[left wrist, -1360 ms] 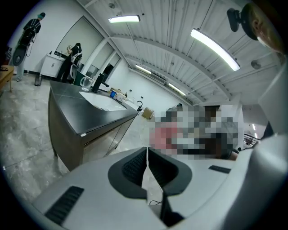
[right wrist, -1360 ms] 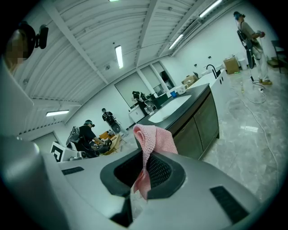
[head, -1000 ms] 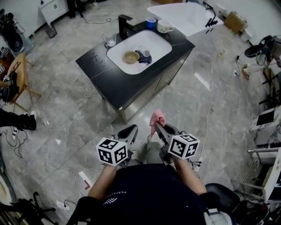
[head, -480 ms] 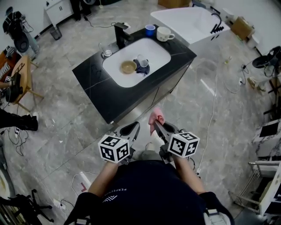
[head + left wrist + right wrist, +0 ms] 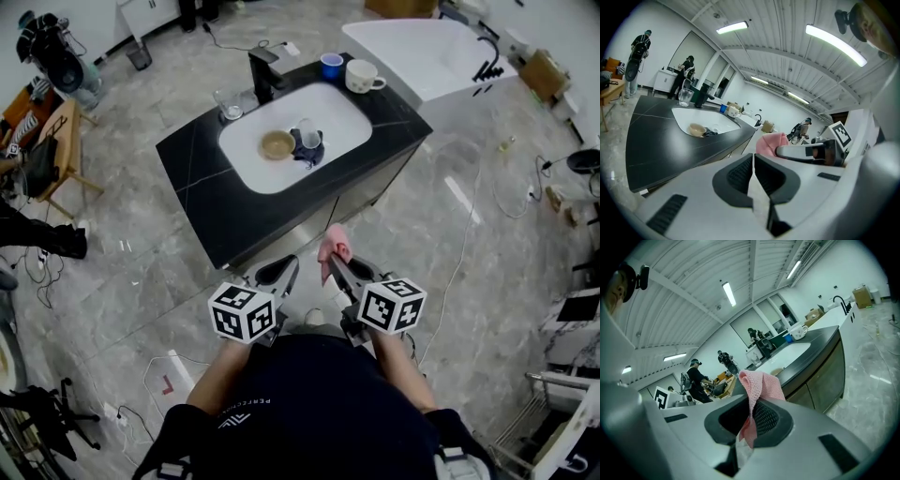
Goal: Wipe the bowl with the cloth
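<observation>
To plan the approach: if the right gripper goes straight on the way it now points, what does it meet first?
Probably the front edge of the black counter, ahead of the right gripper and its pink cloth; the bowl lies further on. Height is hard to judge.

place: lab | cues: freestanding sink island [image 5: 216, 202]; floor cables [image 5: 468, 247]; strip lights [image 5: 834, 44]

Pink knitted cloth [image 5: 335, 248], tan bowl [image 5: 277, 143], white sink [image 5: 330, 108], black counter [image 5: 234, 211], grey marbled floor [image 5: 141, 281], blue cup [image 5: 331, 66]
</observation>
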Available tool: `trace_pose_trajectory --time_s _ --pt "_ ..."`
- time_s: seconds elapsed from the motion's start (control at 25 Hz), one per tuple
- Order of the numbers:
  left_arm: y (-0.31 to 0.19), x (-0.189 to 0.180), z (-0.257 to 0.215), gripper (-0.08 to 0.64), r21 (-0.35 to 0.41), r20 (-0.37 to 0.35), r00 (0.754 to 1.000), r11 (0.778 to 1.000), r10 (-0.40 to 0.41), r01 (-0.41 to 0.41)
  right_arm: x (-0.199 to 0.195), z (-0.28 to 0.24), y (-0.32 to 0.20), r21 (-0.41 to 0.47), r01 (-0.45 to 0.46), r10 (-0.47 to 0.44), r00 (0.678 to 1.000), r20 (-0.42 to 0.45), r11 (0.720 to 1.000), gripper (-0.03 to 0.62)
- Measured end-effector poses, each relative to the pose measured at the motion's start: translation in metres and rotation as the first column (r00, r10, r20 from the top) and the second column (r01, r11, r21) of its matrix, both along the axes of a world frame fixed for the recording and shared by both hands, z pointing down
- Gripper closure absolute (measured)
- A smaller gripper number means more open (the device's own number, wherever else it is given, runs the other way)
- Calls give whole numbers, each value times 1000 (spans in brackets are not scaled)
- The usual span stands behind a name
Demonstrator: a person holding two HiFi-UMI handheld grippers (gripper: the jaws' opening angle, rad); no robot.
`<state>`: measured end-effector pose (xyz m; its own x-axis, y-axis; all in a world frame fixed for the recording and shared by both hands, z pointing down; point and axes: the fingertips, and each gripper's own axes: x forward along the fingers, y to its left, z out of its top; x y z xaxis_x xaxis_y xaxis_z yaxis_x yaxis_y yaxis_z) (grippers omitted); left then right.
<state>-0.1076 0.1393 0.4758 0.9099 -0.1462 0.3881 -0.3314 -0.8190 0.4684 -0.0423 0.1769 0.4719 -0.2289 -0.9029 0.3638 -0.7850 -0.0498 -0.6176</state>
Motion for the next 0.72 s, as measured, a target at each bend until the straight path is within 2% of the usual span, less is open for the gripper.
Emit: trace_pose_trajectory --time_s 0.16,0.36,0.52,0.72 --pt "-3 18 3 543 16 0 999 999 -39 39 20 6 0 3 27 -27 1000 2 1000 550" --pt "-4 33 1 543 0 -21 998 998 -61 61 31 7 0 17 39 -40 999 17 999 550" --pt "-4 36 4 543 16 -2 998 998 -58 58 39 10 2 16 29 -30 999 26 999 550" --pt "-17 43 1 543 19 -21 996 996 -83 83 48 13 3 14 6 -7 999 33 1000 551"
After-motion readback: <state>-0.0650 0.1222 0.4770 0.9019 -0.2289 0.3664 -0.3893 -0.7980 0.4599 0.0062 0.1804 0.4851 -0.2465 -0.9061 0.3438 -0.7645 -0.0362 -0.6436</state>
